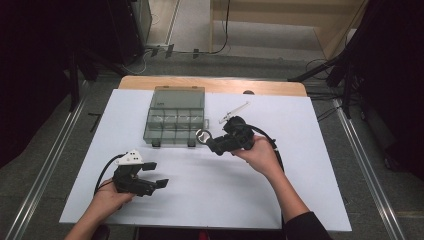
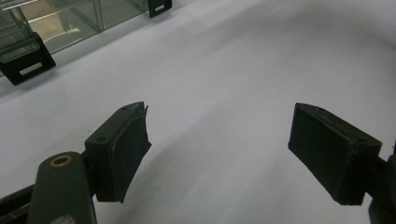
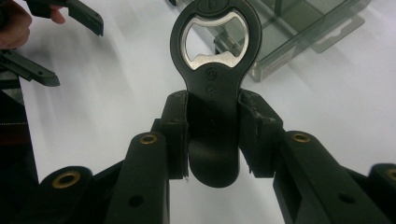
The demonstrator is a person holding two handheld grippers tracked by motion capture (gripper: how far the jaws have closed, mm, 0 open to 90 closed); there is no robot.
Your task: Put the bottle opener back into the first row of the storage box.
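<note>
While the black bottle opener (image 3: pixel 215 93) sits squeezed between the jaws of the right gripper (image 3: pixel 214 135), we see its metal ring end poking out near the clear plastic box (image 1: pixel 175 120) on the white table (image 1: pixel 210 190). The left gripper (image 2: pixel 219 154) is wide open above bare table, holding nothing.

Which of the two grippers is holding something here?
The right gripper, clamped on the black bottle opener; the left gripper is open over bare table.
</note>
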